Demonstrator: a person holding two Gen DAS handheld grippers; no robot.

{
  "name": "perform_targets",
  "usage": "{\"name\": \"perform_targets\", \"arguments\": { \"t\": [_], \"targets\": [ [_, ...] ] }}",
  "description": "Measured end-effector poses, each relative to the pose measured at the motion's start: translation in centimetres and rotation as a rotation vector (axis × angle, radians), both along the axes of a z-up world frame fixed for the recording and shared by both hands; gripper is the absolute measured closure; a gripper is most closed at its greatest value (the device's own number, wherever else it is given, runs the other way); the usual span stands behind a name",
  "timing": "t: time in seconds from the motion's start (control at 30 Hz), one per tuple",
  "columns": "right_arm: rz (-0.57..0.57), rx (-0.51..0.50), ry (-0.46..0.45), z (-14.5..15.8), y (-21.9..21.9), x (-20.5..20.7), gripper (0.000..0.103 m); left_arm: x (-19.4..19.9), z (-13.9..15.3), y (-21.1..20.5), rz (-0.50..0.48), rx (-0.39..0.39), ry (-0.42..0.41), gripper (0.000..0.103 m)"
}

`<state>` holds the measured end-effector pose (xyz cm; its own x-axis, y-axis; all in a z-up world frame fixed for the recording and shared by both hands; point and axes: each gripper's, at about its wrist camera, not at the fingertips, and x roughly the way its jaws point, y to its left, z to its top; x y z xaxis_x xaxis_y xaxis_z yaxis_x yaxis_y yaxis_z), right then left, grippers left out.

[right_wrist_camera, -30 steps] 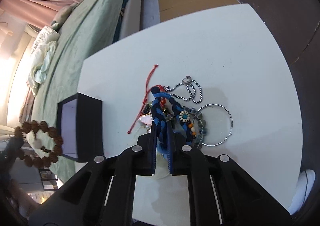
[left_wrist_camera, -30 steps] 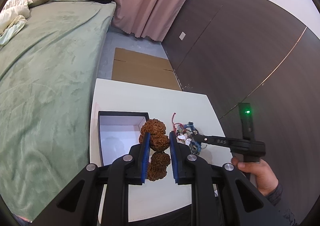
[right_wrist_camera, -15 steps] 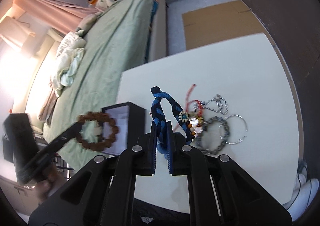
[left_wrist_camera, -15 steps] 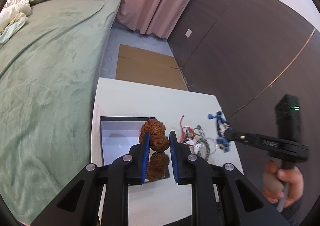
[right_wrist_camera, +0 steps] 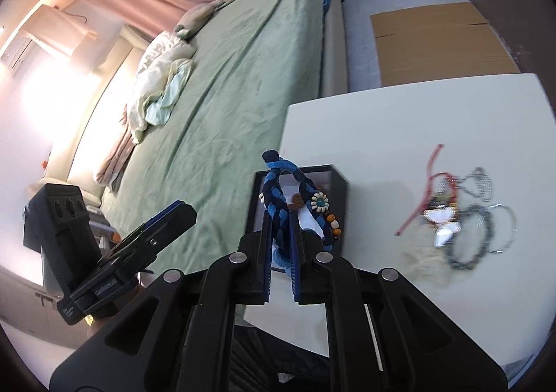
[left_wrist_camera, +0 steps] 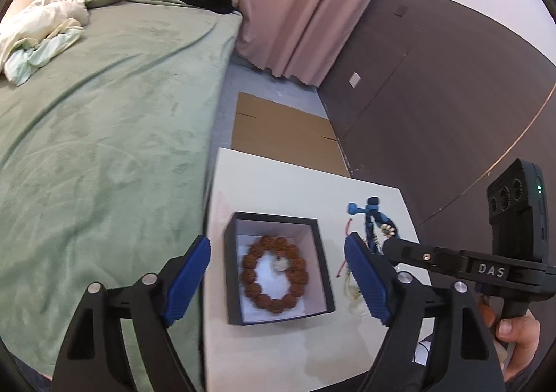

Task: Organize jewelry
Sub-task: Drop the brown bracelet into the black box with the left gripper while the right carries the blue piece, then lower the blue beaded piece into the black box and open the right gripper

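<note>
A brown bead bracelet (left_wrist_camera: pixel 274 274) lies inside the black box (left_wrist_camera: pixel 231 284) with the white lining, on the white table (left_wrist_camera: pixel 288 350). My left gripper (left_wrist_camera: pixel 278 282) hovers over the box, its jaws opening wide with nothing pressed between them. My right gripper (right_wrist_camera: pixel 280 253) is shut on a blue braided bracelet (right_wrist_camera: pixel 278 197) with a flower charm, held in the air above the box (right_wrist_camera: pixel 338 197). In the left wrist view that blue bracelet (left_wrist_camera: pixel 373 218) hangs to the right of the box. The remaining jewelry pile (right_wrist_camera: pixel 462 218) lies on the table's right side.
A green-covered bed (left_wrist_camera: pixel 97 121) runs along the table's left edge. Flat cardboard (left_wrist_camera: pixel 281 131) lies on the floor beyond the table, next to a dark wall panel (left_wrist_camera: pixel 434 107) and pink curtains (left_wrist_camera: pixel 295 2). A hand (left_wrist_camera: pixel 517 340) holds the right gripper's handle.
My left gripper has opened and let the brown bead bracelet drop into the box. My right gripper lifted the blue bracelet off the pile and carried it left toward the box.
</note>
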<state>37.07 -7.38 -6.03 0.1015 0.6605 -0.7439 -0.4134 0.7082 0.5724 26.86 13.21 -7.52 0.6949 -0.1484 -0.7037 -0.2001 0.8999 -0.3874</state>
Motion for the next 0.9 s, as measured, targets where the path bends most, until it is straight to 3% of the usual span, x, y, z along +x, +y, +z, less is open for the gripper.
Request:
{"name": "perform_targets", "arguments": {
  "t": [0.1, 0.13, 0.17, 0.23, 0.3, 0.47, 0.9],
  "targets": [
    [0.027, 0.005, 0.012, -0.6, 1.8, -0.4, 0.092, -0.8, 0.1, 0.9, 0.023, 0.012, -0.003, 0.013],
    [0.038, 0.007, 0.014, -0.7, 2.2, -0.5, 0.086, -0.9, 0.2, 1.2, 0.03, 0.015, -0.005, 0.011],
    [0.052, 0.008, 0.025, -1.1, 2.9, -0.5, 0.079, -1.2, 0.2, 1.4, 0.038, 0.017, -0.006, 0.009],
    [0.043, -0.006, 0.044, -1.8, 3.0, -0.3, 0.043, -1.4, 0.3, 1.9, 0.048, 0.015, -0.001, 0.009],
    [0.009, -0.016, 0.011, -1.7, 2.5, -0.3, 0.037, -1.6, 0.2, 2.1, 0.052, 0.013, 0.004, 0.009],
    [-0.008, -0.015, -0.009, -1.2, 0.5, -0.5, 0.037, -1.7, 0.4, 1.7, 0.033, 0.01, -0.002, 0.009],
    [-0.207, -0.043, -0.012, -1.9, -9.5, -0.9, 0.037, 0.3, -0.2, -4.5, -0.105, -0.008, -0.002, 0.009]
  ]
}}
